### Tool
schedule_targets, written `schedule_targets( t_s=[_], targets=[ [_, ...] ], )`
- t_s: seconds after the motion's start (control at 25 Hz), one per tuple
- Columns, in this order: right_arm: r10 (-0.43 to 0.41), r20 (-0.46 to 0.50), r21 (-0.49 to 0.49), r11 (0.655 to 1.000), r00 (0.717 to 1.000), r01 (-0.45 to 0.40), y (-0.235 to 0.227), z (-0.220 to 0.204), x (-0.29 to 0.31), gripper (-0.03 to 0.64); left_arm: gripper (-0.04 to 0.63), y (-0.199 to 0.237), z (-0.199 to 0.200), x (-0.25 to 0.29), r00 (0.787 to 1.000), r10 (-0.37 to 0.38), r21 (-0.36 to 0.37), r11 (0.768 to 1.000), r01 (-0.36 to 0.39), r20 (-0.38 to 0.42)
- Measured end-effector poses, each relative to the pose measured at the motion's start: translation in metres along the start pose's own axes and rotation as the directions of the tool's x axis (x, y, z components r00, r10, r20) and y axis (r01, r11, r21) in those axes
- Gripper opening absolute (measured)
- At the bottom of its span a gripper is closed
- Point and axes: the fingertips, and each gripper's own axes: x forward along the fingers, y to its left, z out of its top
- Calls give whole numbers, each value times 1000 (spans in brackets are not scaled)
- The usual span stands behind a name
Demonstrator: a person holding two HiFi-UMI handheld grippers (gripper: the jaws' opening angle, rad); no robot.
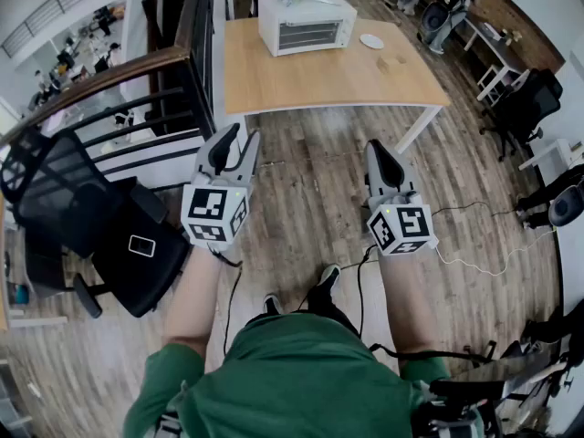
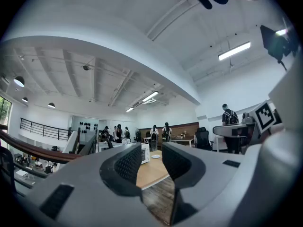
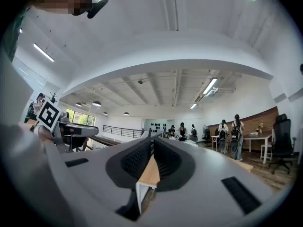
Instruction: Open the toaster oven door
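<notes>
white toaster oven (image 1: pixel 307 22), door shut, on table (image 1: pixel 274 80)

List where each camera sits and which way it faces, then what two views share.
Head view: on the person's head, looking steeply down at the table and toaster oven; shows the forearms, left gripper and right gripper.
Left gripper view: on the left gripper, facing level along its open jaws toward the toaster oven.
Right gripper view: on the right gripper, facing along its shut jaws toward the table edge.
Shared: the head and left gripper views both show the toaster oven.
</notes>
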Motion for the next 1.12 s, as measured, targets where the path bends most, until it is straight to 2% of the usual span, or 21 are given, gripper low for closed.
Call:
schedule_targets(
  t_s=[0.24,0.52,0.68,0.88,1.0,1.12],
  targets=[
    [-8,-17,16,1000,1000,8,19,-4,-8,39,146,15,-10,-21,999,34,-44,998,-36,-28],
    [6,-37,11,1000,999,-5,8,-7,0,40,147,8,-13,-2,998,45,-24,999,-46,-46],
    [13,-43,38,999,999,-11,-24,-17,11,40,147,1,-24,26,995,66,-16,998,-68,-79],
    [22,-36,72,997,999,-20,-81,-28,36,40,146,2,-41,75,985,129,-33,991,-133,-116],
    [29,-24,96,995,999,-26,-122,-28,47,40,147,-9,-37,107,980,158,-42,985,-165,-121],
    [63,-8,130,990,998,-61,-153,-29,61,40,147,-22,-27,134,975,189,-11,982,-191,-115]
  ],
)
